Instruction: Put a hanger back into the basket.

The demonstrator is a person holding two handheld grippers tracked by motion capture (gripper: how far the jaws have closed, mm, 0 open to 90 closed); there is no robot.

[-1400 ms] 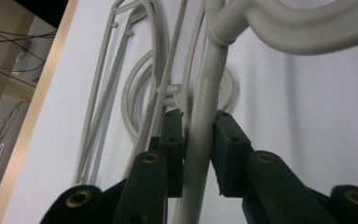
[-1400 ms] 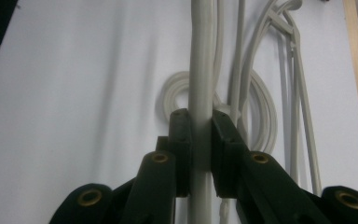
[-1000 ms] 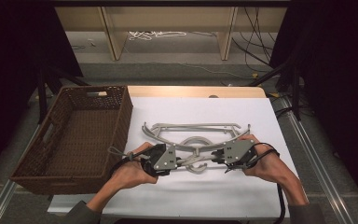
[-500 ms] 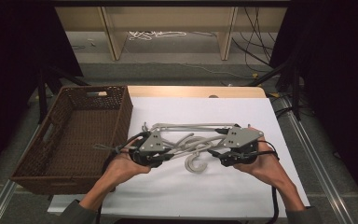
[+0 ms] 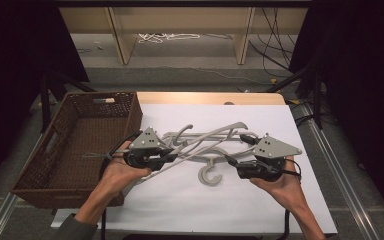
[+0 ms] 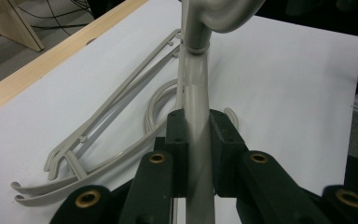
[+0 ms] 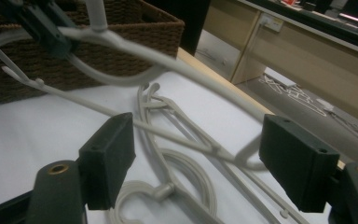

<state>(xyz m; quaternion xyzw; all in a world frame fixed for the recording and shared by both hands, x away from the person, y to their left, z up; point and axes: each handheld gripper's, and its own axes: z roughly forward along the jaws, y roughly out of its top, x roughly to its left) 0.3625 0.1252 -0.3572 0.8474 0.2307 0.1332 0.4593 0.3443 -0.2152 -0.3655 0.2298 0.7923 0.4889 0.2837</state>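
Observation:
Grey plastic hangers lie tangled on the white table top [image 5: 260,210]. My left gripper [image 5: 172,155] is shut on one arm of a hanger [image 5: 202,142] and holds it tilted above the table, its hook [image 5: 209,175] hanging low. In the left gripper view the pads clamp that hanger's arm [image 6: 196,140], and another hanger [image 6: 116,116] lies flat beyond. My right gripper [image 5: 240,150] is at the hanger's right end. Its jaws have just been opening and stand wide, and its pads [image 7: 109,156] touch nothing.
A brown wicker basket [image 5: 130,107] stands at the table's left, close behind the left gripper. Pale wooden furniture legs, cables and dark stands are on the floor beyond the table's far edge. Metal rails run along both sides.
The right gripper has opened and let go of the hanger. The left gripper has risen and moved left with the hanger's arm, tilting the hanger up off the table.

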